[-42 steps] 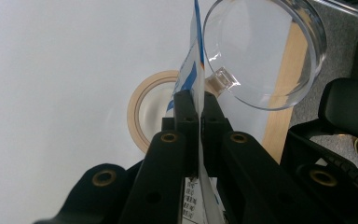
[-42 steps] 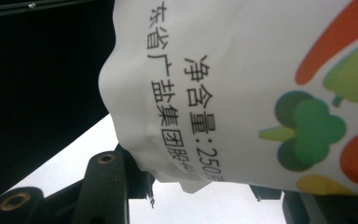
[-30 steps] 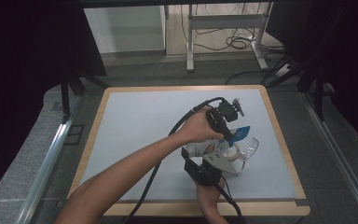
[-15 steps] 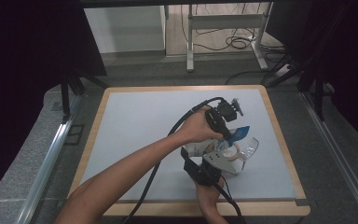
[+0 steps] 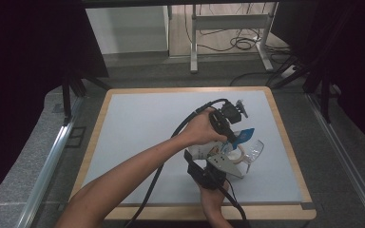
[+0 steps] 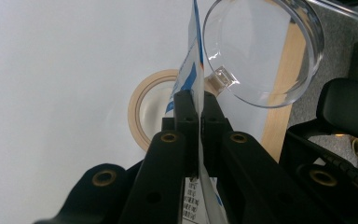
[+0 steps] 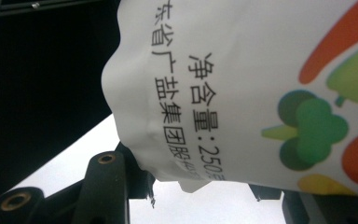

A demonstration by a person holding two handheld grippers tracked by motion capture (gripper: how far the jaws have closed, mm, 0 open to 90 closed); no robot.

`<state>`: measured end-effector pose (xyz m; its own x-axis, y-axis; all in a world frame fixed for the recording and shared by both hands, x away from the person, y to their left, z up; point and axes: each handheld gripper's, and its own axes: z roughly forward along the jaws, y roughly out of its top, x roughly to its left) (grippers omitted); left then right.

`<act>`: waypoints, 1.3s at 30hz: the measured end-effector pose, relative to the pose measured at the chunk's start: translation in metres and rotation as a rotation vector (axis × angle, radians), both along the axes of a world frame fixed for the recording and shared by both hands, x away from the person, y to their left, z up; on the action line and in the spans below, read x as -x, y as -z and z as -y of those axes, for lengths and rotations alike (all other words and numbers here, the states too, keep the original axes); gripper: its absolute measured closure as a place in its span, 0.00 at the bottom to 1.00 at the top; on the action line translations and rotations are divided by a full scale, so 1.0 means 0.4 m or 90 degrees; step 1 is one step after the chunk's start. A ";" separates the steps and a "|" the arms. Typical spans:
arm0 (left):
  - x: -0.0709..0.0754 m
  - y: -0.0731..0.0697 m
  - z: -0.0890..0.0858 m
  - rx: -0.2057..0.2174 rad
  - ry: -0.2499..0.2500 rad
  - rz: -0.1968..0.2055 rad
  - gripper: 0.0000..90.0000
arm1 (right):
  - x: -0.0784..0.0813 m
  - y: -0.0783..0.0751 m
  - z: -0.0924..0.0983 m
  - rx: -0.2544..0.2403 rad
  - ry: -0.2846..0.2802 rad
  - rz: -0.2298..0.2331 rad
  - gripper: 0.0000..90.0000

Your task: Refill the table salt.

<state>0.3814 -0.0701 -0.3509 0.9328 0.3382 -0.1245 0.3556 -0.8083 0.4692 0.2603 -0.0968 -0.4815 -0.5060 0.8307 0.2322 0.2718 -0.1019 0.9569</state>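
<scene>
Tabletop (image 5: 138, 123) and bag (image 5: 204, 151) unchanged since earlier.

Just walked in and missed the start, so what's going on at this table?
A person is working a printed white pouch with two tools over the right part of the table. The left hand-held gripper is shut on the pouch's blue-and-white top edge. The right hand-held gripper comes at the pouch from below, but its grip is hidden. A clear glass cup lies tilted beside a roll of tape, its mouth toward the pouch.
</scene>
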 end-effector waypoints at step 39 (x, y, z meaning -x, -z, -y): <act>-0.013 0.006 0.003 0.000 0.003 -0.010 1.00 | -0.009 -0.001 0.000 -0.001 0.003 -0.009 0.57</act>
<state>0.3864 -0.0711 -0.3534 0.9323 0.3340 -0.1385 0.3591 -0.8102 0.4633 0.2641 -0.0969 -0.4810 -0.4983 0.8329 0.2408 0.2844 -0.1053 0.9529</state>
